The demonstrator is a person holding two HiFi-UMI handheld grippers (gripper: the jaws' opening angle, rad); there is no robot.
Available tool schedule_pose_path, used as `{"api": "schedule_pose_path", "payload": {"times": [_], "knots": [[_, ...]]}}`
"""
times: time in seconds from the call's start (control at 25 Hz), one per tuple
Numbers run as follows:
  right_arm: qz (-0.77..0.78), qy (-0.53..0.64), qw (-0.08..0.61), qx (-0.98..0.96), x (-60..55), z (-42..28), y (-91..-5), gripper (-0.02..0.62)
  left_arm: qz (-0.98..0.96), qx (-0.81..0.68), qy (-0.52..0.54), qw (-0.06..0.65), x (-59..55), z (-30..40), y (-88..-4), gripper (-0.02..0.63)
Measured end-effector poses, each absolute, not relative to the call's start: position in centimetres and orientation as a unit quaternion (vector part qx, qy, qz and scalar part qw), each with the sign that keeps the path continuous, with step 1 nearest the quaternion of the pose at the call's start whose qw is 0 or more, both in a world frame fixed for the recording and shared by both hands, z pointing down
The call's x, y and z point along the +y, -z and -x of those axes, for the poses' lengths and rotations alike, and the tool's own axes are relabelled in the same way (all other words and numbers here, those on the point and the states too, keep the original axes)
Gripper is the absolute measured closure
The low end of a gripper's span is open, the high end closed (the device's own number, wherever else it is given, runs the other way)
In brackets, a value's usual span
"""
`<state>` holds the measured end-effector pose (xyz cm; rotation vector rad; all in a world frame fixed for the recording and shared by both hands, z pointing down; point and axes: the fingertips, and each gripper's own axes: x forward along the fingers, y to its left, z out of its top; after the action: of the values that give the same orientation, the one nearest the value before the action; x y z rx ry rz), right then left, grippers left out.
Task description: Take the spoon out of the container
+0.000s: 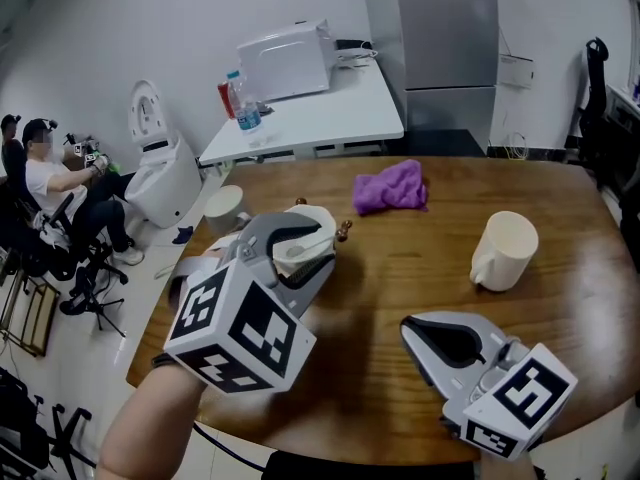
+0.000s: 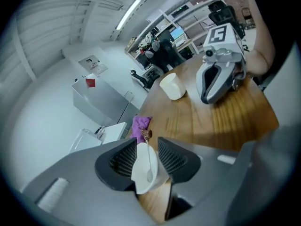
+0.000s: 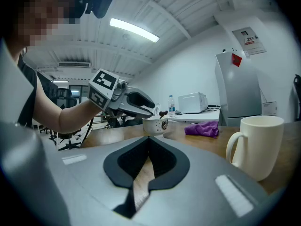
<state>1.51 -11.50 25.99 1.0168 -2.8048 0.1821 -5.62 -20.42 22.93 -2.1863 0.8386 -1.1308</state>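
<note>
A small white container (image 1: 303, 230) with a bear print stands on the wooden table (image 1: 400, 268). A spoon (image 2: 149, 160) lies inside it, its brown handle end (image 1: 343, 230) sticking over the far rim. My left gripper (image 1: 318, 245) is open, one jaw on each side of the container (image 2: 141, 175), close against its walls. My right gripper (image 1: 412, 325) rests low at the front right, shut and empty, about a hand's width from the container. In the right gripper view the container (image 3: 155, 125) sits ahead under the left gripper (image 3: 136, 102).
A white mug (image 1: 505, 250) stands at the right of the table and a purple cloth (image 1: 390, 186) lies at the back middle. Beyond the table are a white side table (image 1: 320, 118) with a microwave and a bottle, and a seated person (image 1: 50, 183) at far left.
</note>
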Motion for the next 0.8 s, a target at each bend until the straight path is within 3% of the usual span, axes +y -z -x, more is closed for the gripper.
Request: {"api": "schedule_pose_path", "payload": {"times": [0.32,0.36,0.44,0.8], "knots": [[-0.334,-0.059,0.075,-0.938,-11.3,-1.3,-25.9,0.594,0.788,0.315,0.445,0.285,-22.5,4.1,-24.3,0.436],[-0.334,-0.058,0.075,-0.938,-11.3,-1.3,-26.0,0.593,0.785,0.320,0.444,0.291,-22.6,4.1,-24.3,0.442],[-0.333,-0.058,0.075,-0.938,-11.3,-1.3,-26.0,0.594,0.781,0.330,0.434,0.303,-22.5,4.0,-23.9,0.549],[-0.334,-0.060,0.075,-0.938,-11.4,-1.5,-26.1,0.594,0.772,0.340,0.412,0.345,-21.3,3.6,-21.6,0.554]]}}
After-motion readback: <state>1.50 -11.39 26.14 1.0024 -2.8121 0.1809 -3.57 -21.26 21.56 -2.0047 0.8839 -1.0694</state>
